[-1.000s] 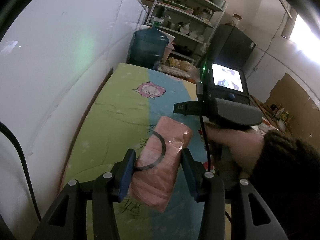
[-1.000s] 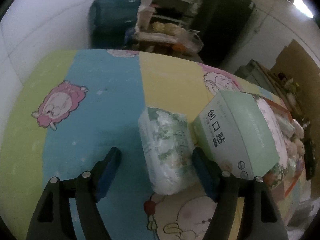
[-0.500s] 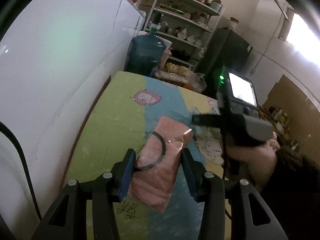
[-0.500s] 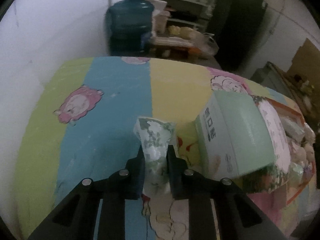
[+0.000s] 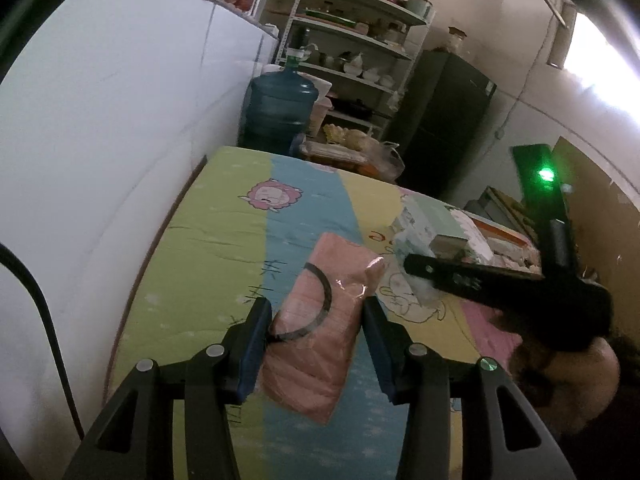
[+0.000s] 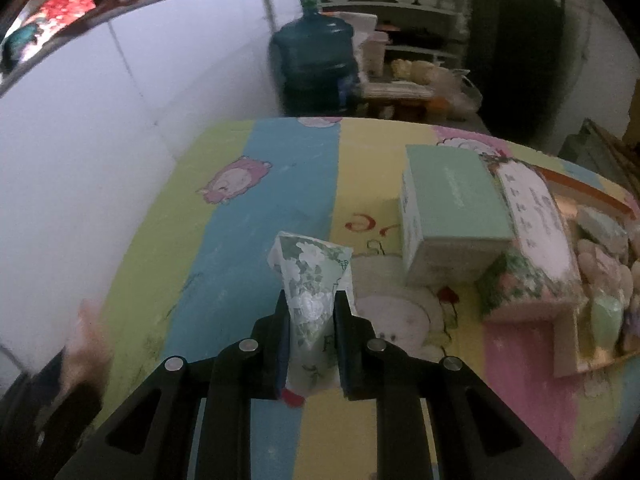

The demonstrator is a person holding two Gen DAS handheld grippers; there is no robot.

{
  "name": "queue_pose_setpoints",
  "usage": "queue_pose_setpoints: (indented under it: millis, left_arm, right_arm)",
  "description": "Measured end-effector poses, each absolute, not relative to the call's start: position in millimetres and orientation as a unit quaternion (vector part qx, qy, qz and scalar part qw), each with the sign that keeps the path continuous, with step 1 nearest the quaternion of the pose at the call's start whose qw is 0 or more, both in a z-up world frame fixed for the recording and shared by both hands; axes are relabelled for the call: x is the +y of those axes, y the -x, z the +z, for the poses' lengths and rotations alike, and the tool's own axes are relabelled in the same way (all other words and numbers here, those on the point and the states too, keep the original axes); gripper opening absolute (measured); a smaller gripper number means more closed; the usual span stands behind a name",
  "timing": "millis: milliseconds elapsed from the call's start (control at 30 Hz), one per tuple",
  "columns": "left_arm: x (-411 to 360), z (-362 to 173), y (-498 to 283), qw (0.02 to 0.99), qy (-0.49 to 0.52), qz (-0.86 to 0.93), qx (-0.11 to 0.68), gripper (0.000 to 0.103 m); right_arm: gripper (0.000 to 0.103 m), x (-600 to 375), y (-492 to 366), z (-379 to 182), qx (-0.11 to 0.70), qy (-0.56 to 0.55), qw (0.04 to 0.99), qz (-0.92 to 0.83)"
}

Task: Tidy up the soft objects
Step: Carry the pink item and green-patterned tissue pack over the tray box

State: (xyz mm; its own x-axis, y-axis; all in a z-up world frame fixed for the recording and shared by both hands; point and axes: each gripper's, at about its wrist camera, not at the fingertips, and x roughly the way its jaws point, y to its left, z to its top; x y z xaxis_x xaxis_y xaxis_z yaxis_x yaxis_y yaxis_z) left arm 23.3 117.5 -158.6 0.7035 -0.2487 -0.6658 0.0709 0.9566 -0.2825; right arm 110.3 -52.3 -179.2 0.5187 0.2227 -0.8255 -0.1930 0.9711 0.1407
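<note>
My right gripper pinches the soft floral-printed white tissue pack at its waist, squeezing it narrow and holding it above the striped cartoon tablecloth. My left gripper clamps the pink plastic-wrapped cloth bundle, lifted too. I'd judge both are headed for the tray beside the mint-green box.

- Left wrist view rides just behind the left tongs, tilted down over the desk, facing the water jug at 12 o'clock;
- Right wrist view sits behind the right tongs, likewise tilted down, close over the desk;
- Both share the jug, shelves and green box.
</note>
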Motion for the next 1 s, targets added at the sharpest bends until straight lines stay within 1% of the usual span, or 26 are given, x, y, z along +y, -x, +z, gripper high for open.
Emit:
queue_pose_setpoints:
  millis: [333,667,1000]
  left_arm:
    - [83,-146,-22,0.915,0.097,-0.112,0.375,0.047]
    - [36,-134,-20,0.91,0.076,-0.164,0.373,0.047]
    - [-6,-120,-25,0.904,0.053,-0.209,0.37,0.047]
  right_arm:
    - [0.019,-103,-58,-156,0.46,-0.015,0.882,0.104]
    - [0.019,-157,-14,-138,0.452,-0.048,0.888,0.064]
    - [0.019,-205,6,-124,0.437,-0.079,0.896,0.023]
